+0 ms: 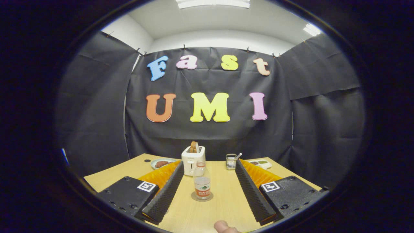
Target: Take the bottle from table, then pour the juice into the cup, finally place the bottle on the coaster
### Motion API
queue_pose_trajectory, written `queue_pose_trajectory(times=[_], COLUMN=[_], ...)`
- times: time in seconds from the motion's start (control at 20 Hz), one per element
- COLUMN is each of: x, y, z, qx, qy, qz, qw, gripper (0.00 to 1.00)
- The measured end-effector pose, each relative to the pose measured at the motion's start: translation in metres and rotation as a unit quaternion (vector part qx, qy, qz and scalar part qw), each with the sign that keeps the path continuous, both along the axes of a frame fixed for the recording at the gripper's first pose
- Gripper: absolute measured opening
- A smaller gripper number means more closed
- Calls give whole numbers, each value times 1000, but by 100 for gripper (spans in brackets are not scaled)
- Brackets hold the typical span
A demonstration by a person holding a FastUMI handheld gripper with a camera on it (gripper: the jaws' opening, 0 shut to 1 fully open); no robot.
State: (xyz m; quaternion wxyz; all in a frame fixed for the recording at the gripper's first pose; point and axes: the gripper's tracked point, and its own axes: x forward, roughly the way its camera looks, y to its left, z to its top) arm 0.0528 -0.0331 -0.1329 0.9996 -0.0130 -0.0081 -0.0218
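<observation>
A fingertip (223, 227) showed nearest. The gripper (207, 171) was spread wide, both ribbed fingers clear of the one clear plastic bottle (202, 183), which stood upright between them on a round coaster (194, 197). Bare wooden table (223, 204) lay around it. Beyond stood one boxy toaster (193, 158).

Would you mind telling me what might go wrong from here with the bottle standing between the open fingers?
The bottle stands upright on the coaster between the open gripper fingers, untouched; a careless sideways move could tip it. The toaster sits close behind the bottle, so pushing forward might knock the two together. A fingertip shows near the gripper's base and could get in the way.
</observation>
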Motion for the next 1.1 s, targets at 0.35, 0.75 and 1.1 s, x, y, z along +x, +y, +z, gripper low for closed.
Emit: queue_pose_trajectory(times=[0.35, 0.75, 1.1], x=[-47, -91, -109], y=[-7, 9, 12], z=[19, 35, 48], qx=[13, 16, -5], qy=[2, -9, -28], qz=[-6, 8, -4], qw=[1000, 1000, 1000], gripper=[100, 100, 100])
